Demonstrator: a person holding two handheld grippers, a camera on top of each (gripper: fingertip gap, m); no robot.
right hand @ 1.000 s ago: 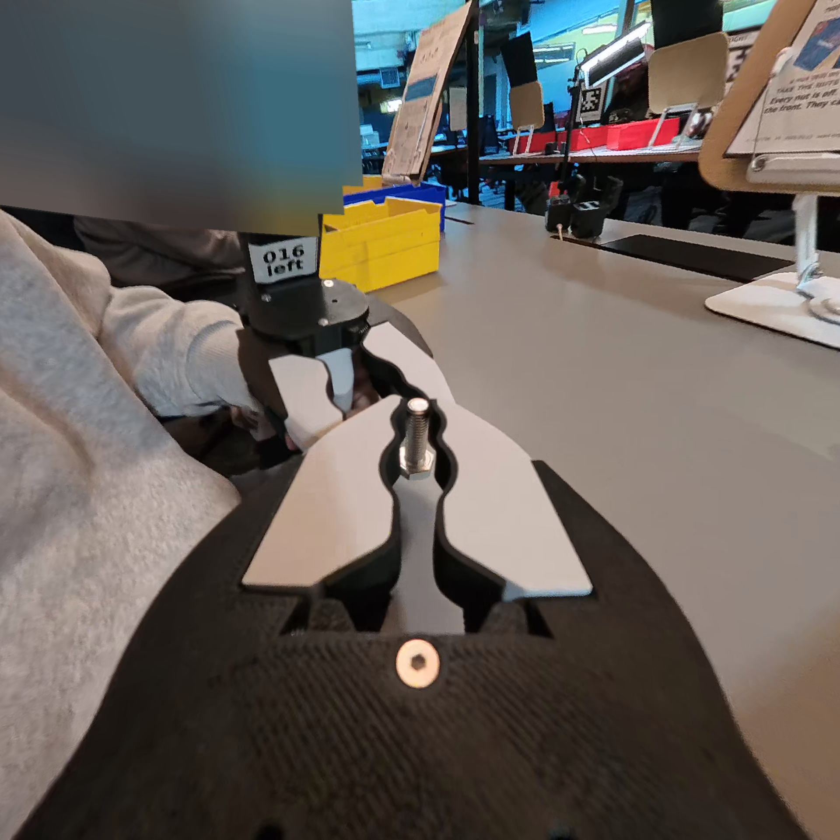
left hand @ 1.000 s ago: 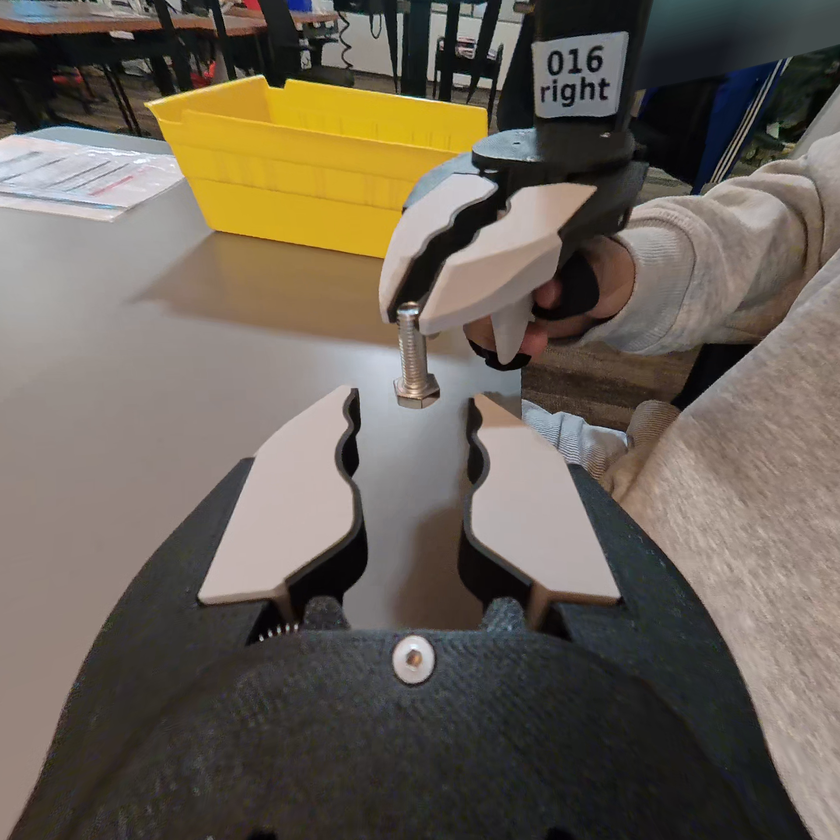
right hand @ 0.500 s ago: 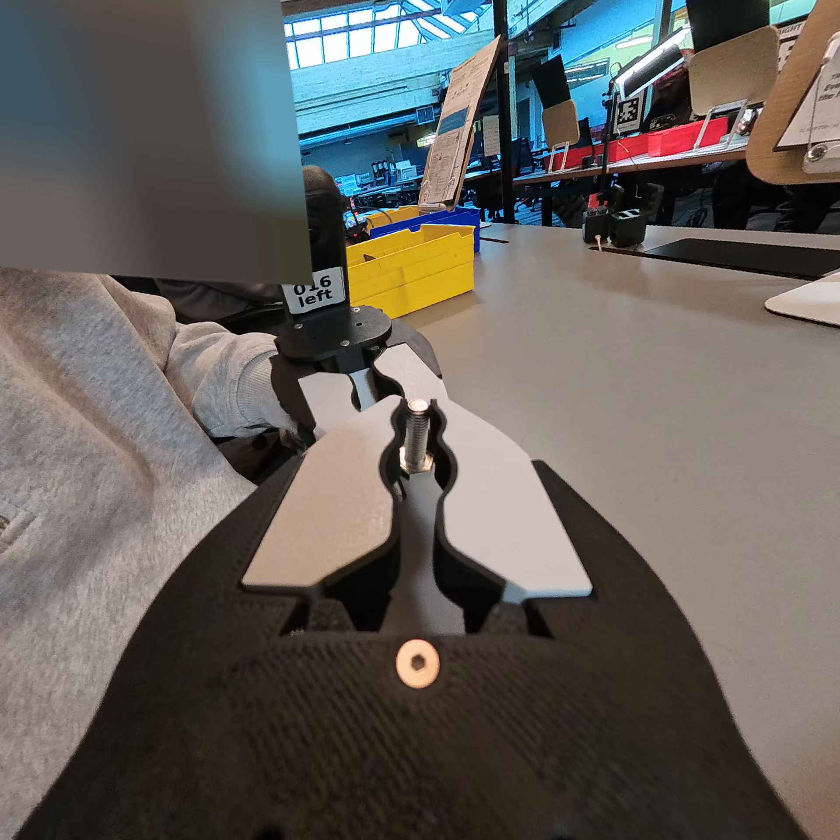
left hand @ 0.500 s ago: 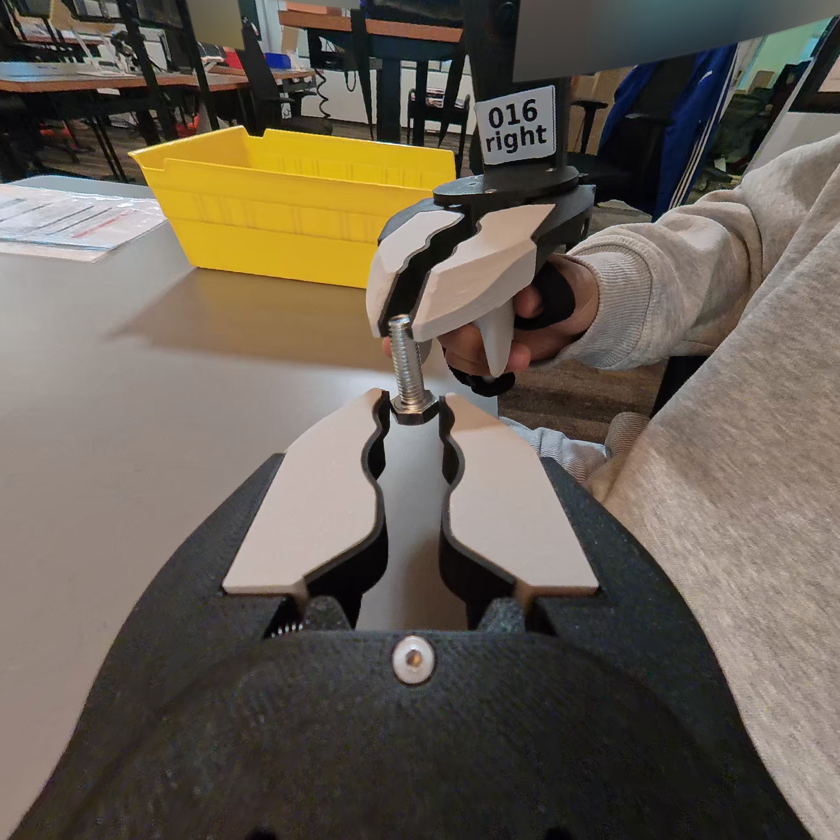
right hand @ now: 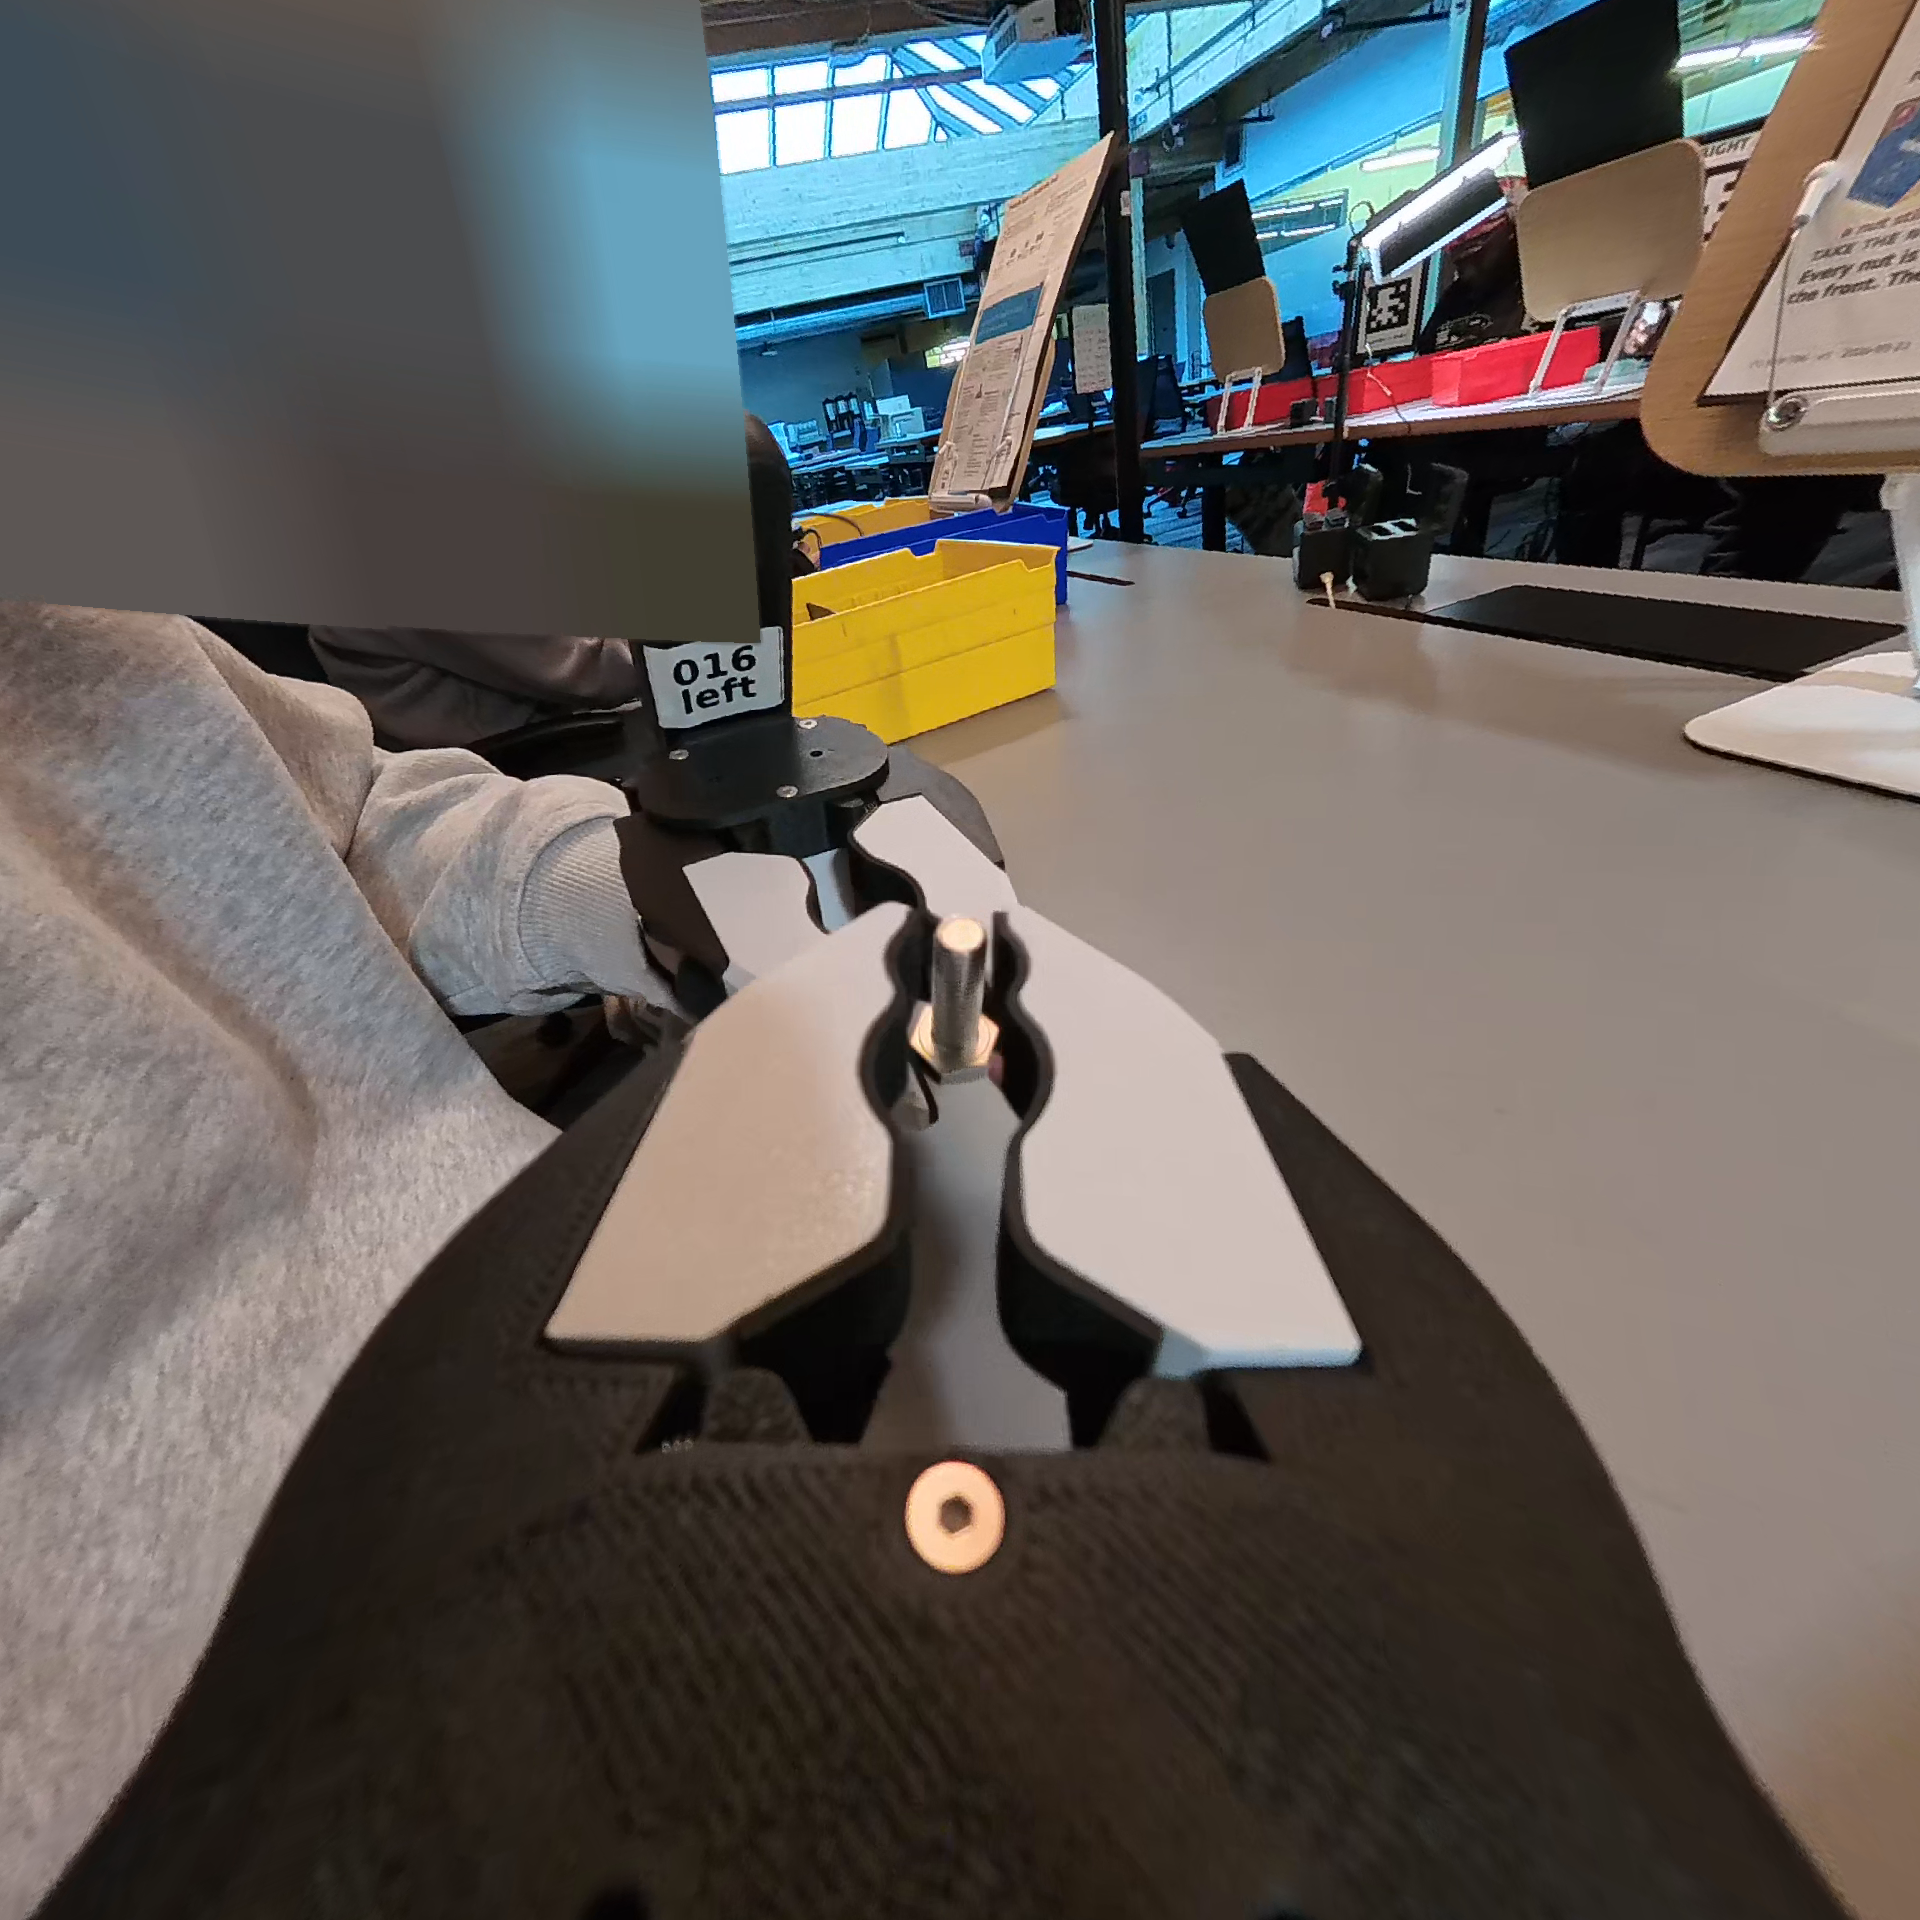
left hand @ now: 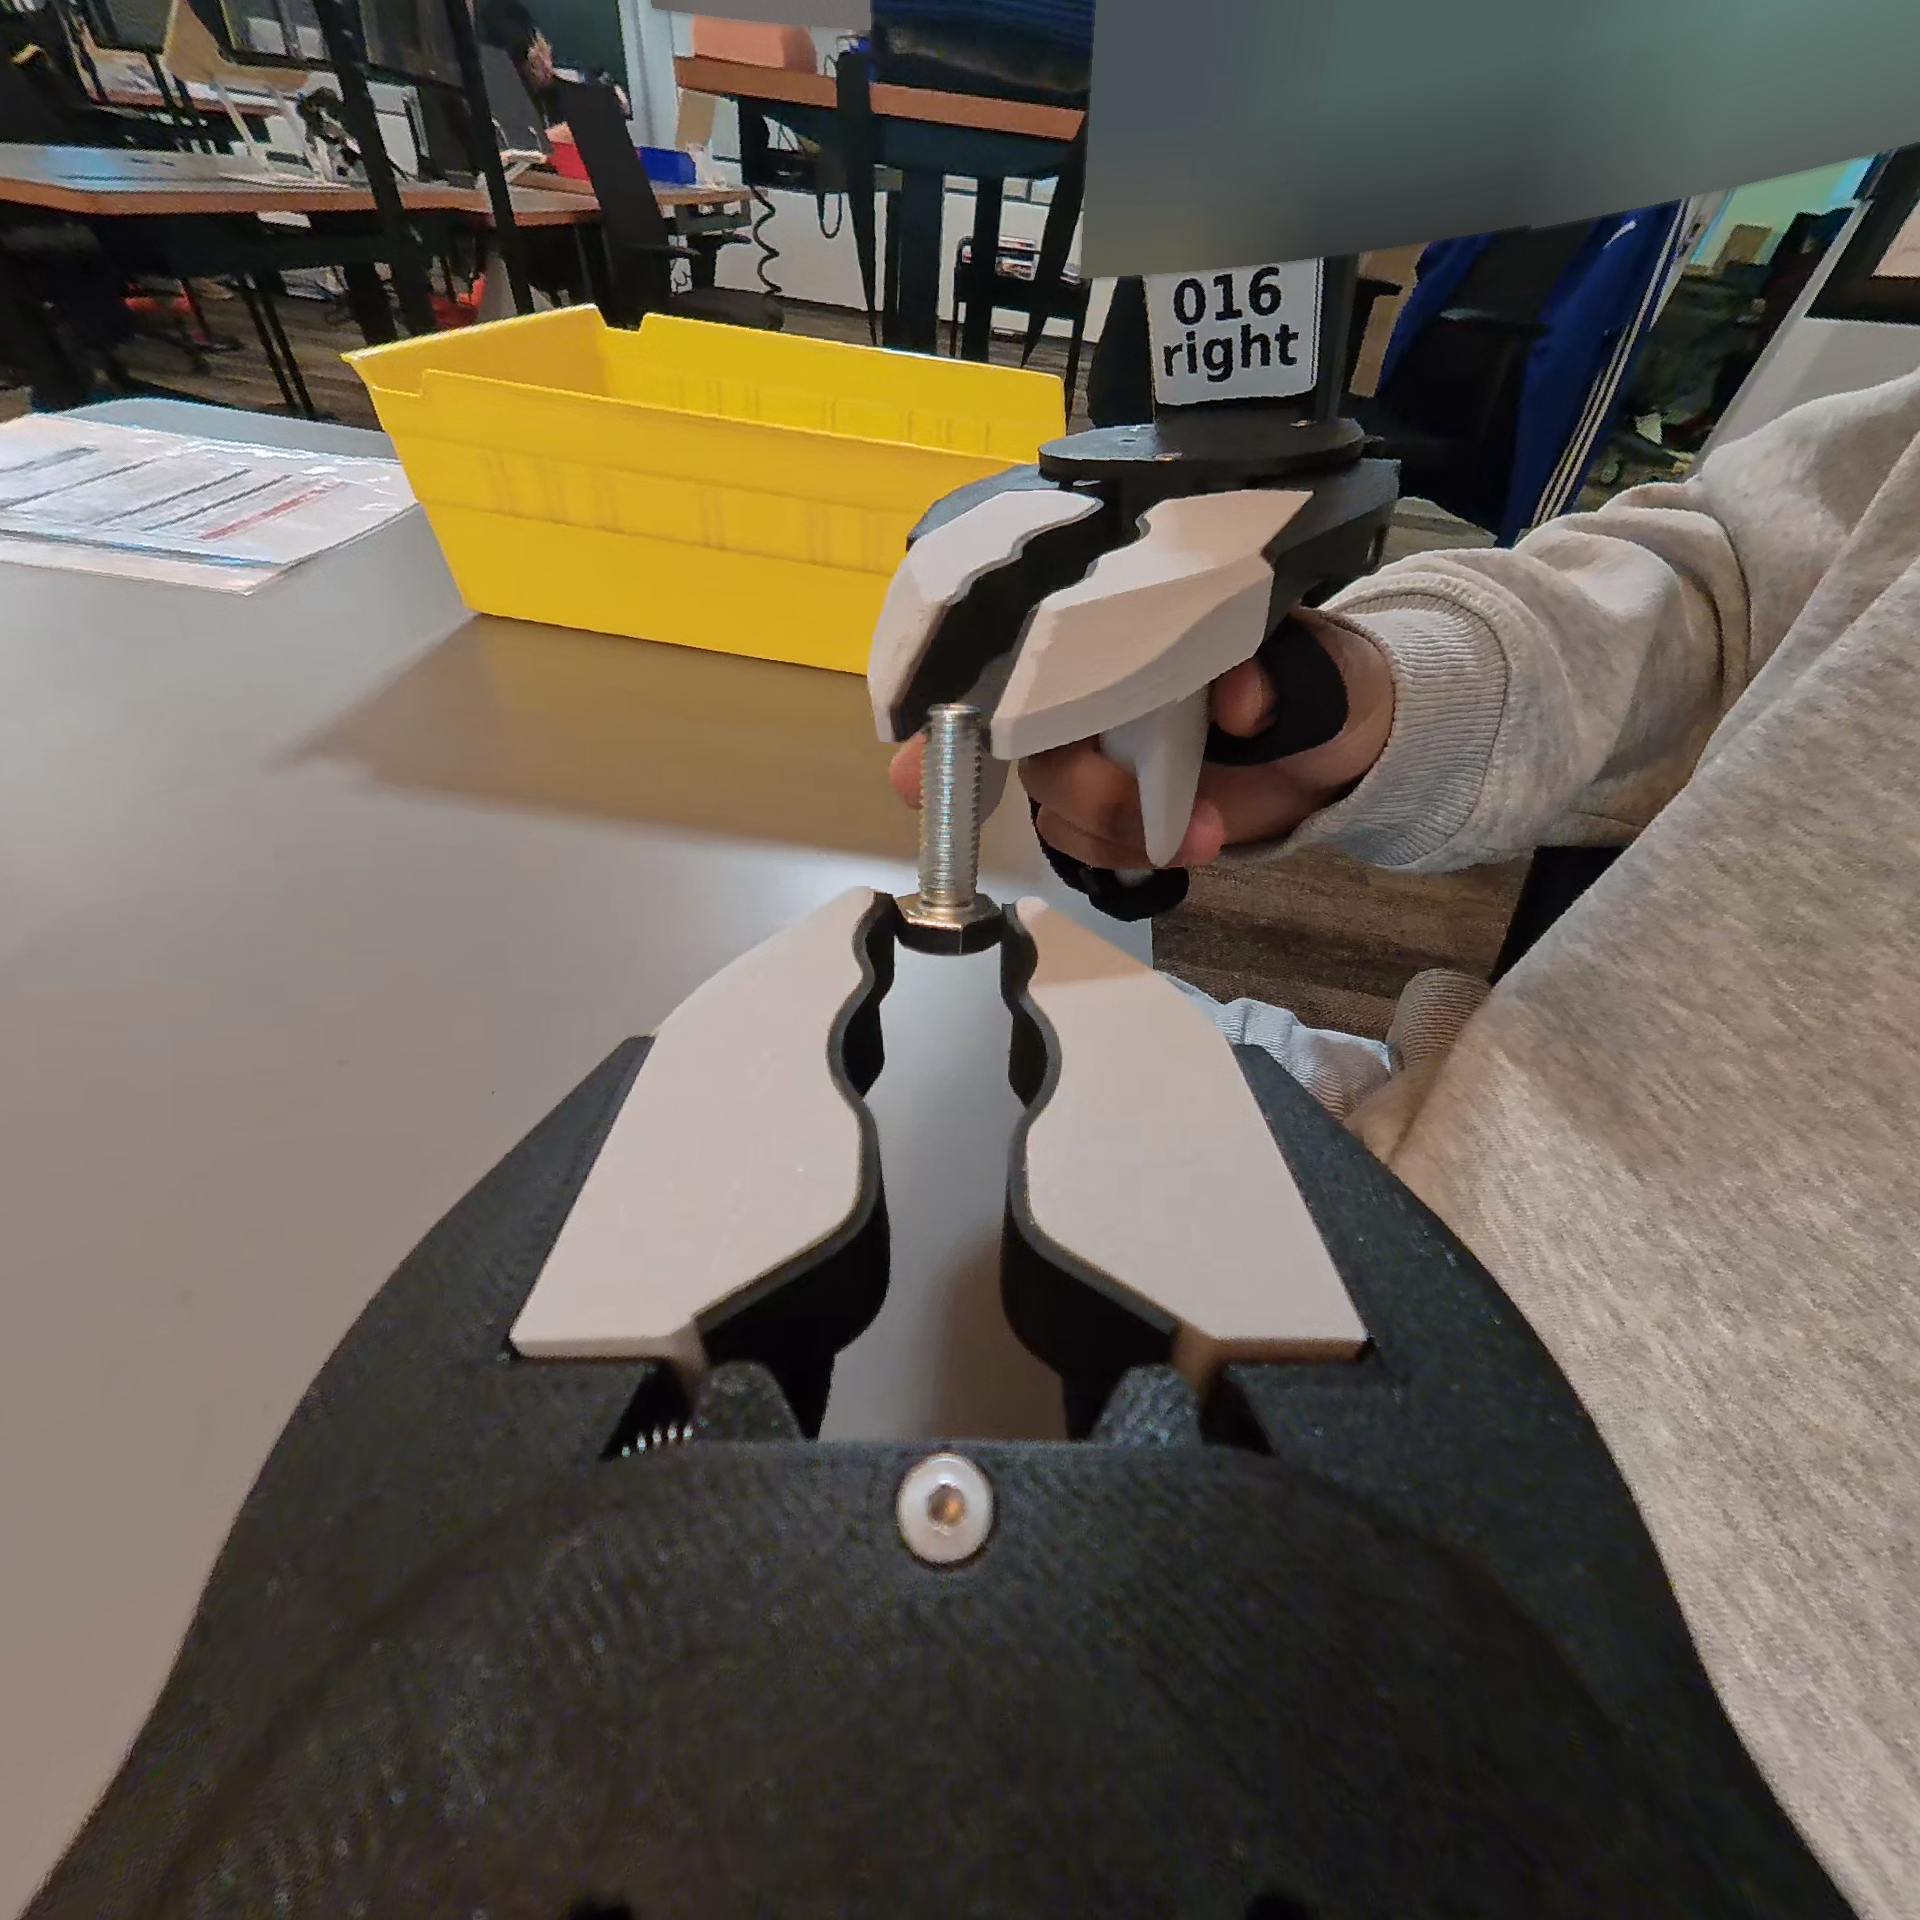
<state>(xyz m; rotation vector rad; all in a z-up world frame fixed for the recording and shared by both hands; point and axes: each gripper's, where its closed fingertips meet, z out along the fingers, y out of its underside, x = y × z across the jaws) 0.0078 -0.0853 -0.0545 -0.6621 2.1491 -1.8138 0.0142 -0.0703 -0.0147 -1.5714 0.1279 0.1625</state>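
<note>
A silver hex-head bolt (left hand: 954,810) stands upright, head down, just above the grey table (left hand: 312,987). My left gripper (left hand: 948,914) is shut on its hex head, which sits between the fingertips. My right gripper (left hand: 945,717) reaches down from above in the left wrist view and is shut on the bolt's threaded top end. In the right wrist view the bolt (right hand: 956,987) sits between the tips of my right gripper (right hand: 951,935), and the left gripper (right hand: 831,883) shows just beyond it, partly hidden. A person's hands in grey sleeves hold both grippers.
A yellow bin (left hand: 675,499) stands on the table behind the bolt, with laminated papers (left hand: 156,499) at the far left. The right wrist view shows a yellow bin (right hand: 925,644), a blue bin (right hand: 1029,530), a black mat (right hand: 1662,629) and a white stand base (right hand: 1818,727).
My left gripper was open and short of the bolt; it has moved forward and shut on the hex head. My right gripper has kept its hold on the threaded end.
</note>
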